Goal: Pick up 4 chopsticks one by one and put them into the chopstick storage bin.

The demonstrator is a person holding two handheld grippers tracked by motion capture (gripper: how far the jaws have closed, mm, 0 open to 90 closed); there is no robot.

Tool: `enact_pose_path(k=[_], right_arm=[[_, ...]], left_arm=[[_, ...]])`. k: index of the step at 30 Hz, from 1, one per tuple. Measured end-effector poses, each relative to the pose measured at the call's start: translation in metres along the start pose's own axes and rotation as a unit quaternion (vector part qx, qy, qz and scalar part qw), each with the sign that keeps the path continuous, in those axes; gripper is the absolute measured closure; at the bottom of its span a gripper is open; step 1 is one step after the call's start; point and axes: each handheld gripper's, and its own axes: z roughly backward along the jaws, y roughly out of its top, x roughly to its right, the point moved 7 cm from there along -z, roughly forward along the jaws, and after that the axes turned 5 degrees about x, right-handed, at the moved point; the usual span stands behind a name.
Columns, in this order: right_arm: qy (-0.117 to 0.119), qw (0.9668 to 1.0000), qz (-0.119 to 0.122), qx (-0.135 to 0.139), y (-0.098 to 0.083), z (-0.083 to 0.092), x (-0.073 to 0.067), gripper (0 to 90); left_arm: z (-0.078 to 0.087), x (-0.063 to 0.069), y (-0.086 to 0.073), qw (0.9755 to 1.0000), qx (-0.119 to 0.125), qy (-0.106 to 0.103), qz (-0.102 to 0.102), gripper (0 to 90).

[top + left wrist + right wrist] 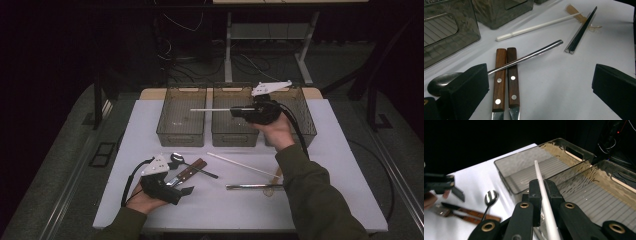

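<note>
Chopstick (543, 192) clamped in right tool (543, 191) — unmarked.

Glossy metal spoon (499, 67), wooden riveted knife handles (506, 77) — smooth white chopstick (544, 195), ribbed translucent plastic bins (181, 116).

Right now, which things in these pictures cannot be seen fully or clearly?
- Knife blades: cut off by the bottom edge of the left gripper view.
- Spoon bowl: partly behind the left tongs' jaw in that view.
- White chopstick in the right tongs: its rear end is hidden behind the jaws in the right gripper view.
- Right bin: largely covered by the right hand in the high view.
</note>
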Motion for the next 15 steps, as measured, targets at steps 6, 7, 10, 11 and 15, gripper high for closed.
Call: enact_pose_path(k=[6,7,10,11,15], right_arm=[[-0.014,0.9999,-0.008,-0.004,0.008,-0.027,0.004,85.6],[-0.016,0.9998,-0.007,-0.007,0.009,-0.032,0.004,85.6],[-0.021,0.9996,-0.006,-0.015,0.012,-0.049,0.005,85.6],[-0.022,0.9996,-0.006,-0.017,0.013,-0.055,0.005,85.6],[-0.029,0.9992,-0.006,-0.027,0.017,-0.077,0.006,85.6]], left_arm=[[0.000,0.002,0.001,1.0000,0.004,-0.001,0.005,0.0],[0.000,0.002,0.001,1.0000,0.005,-0.002,0.005,0.0],[0.000,0.002,0.001,1.0000,0.006,-0.002,0.000,0.0],[0.000,0.001,0.001,1.0000,0.007,-0.002,-0.001,0.0],[0.001,0.001,0.001,1.0000,0.004,-0.004,-0.005,0.0]])
